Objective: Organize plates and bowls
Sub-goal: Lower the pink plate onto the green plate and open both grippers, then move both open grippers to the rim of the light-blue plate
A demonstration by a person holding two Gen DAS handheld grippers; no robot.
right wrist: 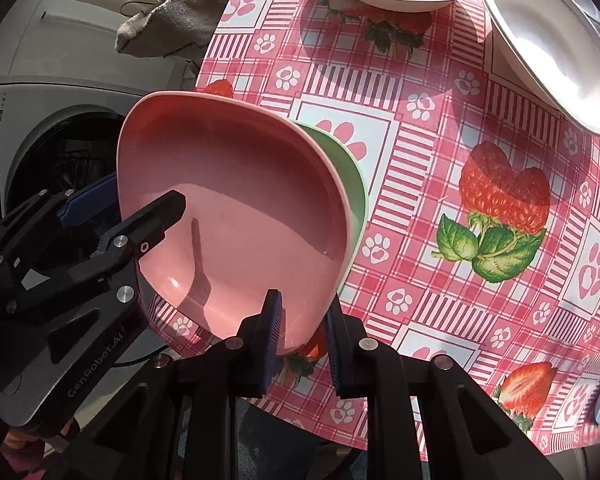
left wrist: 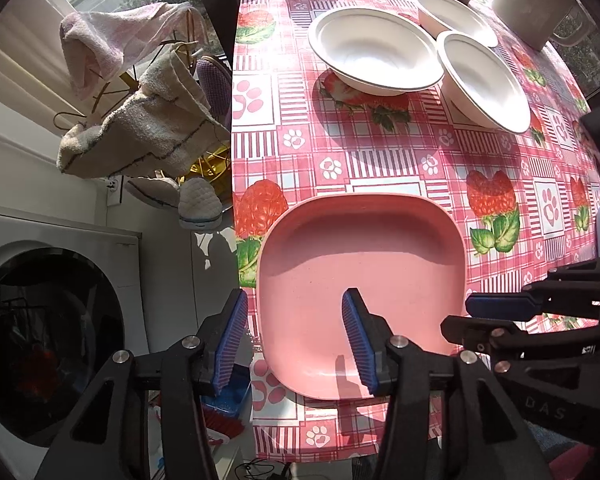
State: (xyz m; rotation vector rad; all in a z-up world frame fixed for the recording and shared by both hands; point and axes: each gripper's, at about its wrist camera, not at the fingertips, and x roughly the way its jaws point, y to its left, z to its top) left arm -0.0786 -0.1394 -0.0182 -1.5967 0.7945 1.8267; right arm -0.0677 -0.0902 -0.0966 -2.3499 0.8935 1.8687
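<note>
We have the pink plate point(right wrist: 236, 216) pinched by its near rim in our right tongs point(right wrist: 302, 344), tilted over the green plate point(right wrist: 354, 184) on the desk point(right wrist: 460, 280), while our left tongs point(left wrist: 296, 340) straddle its left rim, parted and gripping nothing

Strawberry tablecloth point(left wrist: 380, 160), towels point(left wrist: 140, 128) on rack, washer point(left wrist: 40, 320), white jug point(left wrist: 536, 0) at back.

Each black hand-held gripper point(left wrist: 296, 340) has ribbed blue pads, silver screws, "GenRobot.AI" lettering
</note>
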